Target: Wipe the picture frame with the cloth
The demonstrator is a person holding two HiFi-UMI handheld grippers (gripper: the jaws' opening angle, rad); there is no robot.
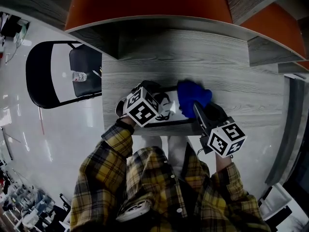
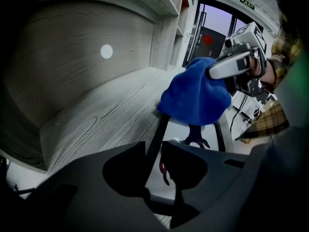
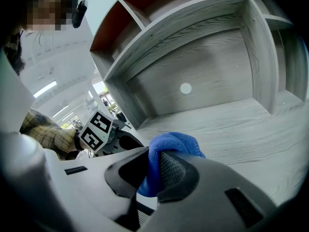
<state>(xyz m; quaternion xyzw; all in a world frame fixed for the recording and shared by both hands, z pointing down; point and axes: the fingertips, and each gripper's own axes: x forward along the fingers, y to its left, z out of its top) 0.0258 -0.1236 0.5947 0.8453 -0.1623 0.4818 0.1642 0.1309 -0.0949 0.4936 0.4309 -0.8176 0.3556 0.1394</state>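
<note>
Shelf board point(image 1: 231, 66), grey wood-grain: picture frame point(image 1: 170, 111) is laid flat at its near edge. Left gripper point(image 2: 153, 166): jaws are spread wide, with the frame's black border seen between them, ungripped. Right gripper point(image 3: 153, 170): jaws are clamped on the blue cloth point(image 1: 193, 94), bunched at the frame's right end. Wiping is judged about to begin; next, the cloth is to be pressed down and drawn across.

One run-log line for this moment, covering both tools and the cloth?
left tool: open, picture frame edge between jaws | right tool: shut on cloth | cloth: over frame's far corner
</note>
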